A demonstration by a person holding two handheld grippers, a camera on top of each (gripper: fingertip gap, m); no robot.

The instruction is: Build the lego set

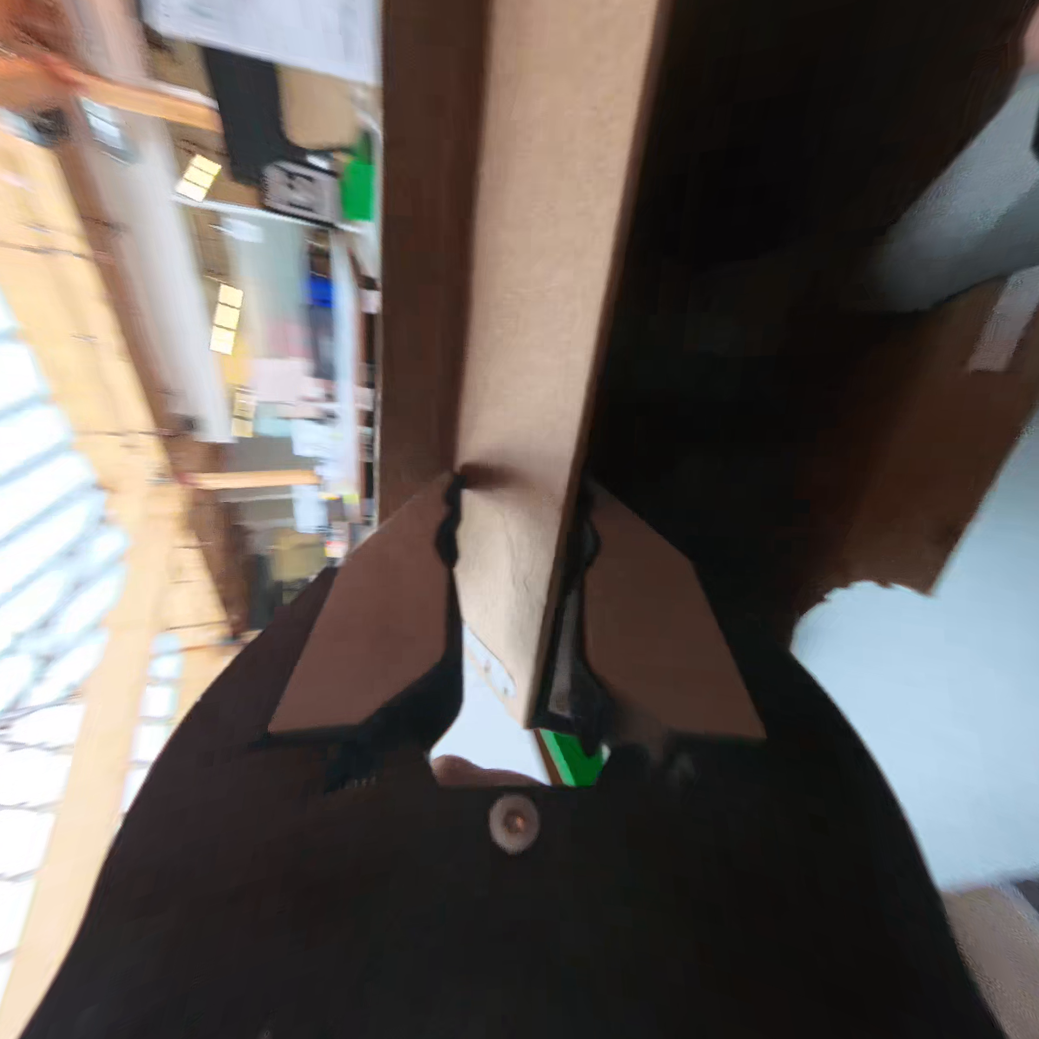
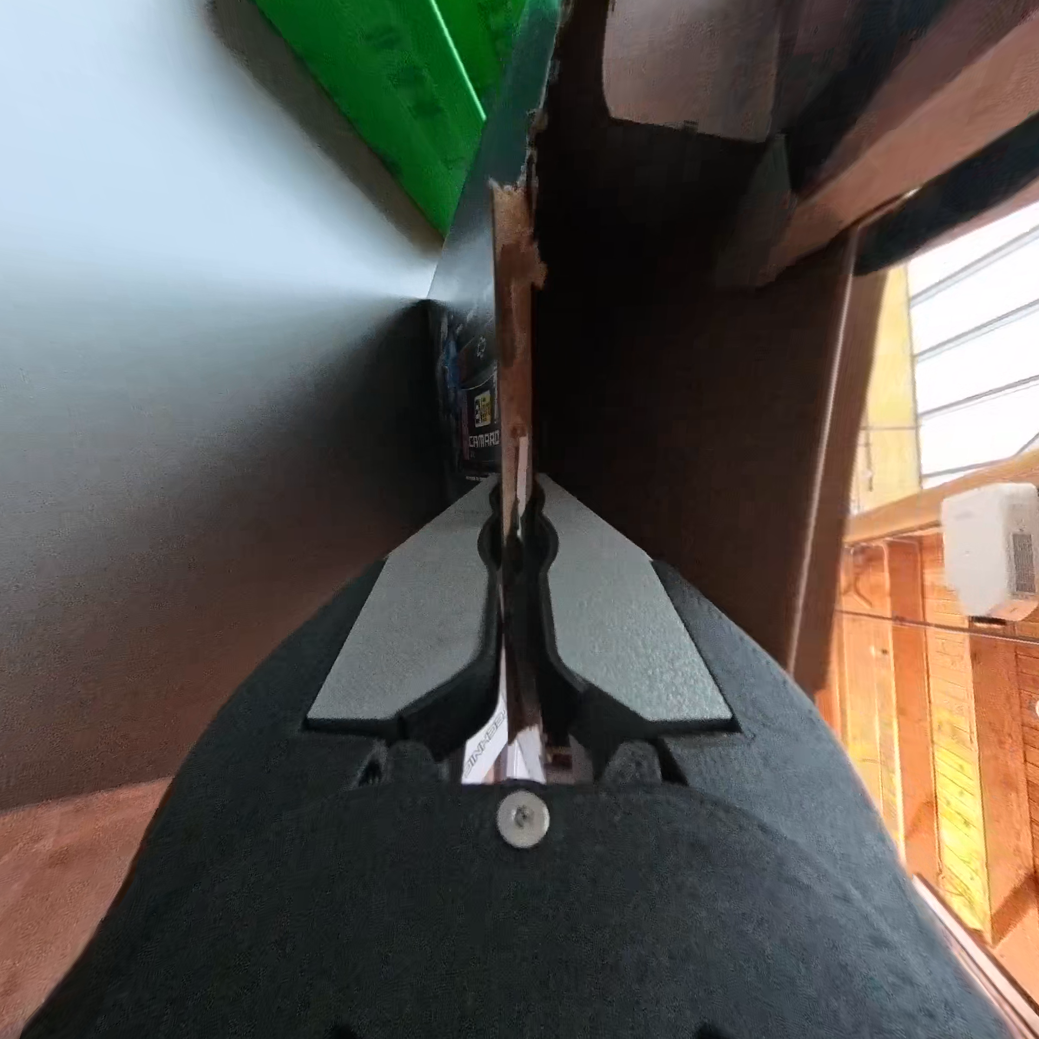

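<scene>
Both grippers clamped on cardboard box, white tabletop beneath.

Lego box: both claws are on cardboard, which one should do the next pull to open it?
Probably right. The right claw pinches the box's torn edge, so pulling continues the tear; the left claw grips a broad flap, better for bracing.

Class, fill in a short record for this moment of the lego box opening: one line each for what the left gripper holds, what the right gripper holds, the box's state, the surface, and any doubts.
left gripper: left gripper shut on a cardboard flap of the box
right gripper: right gripper shut on a torn box edge, seen edge-on
box state: open, brown inside, dark printed outside with a green area
surface: pale table
doubts: left view blurred; the box's contents are not visible
</scene>
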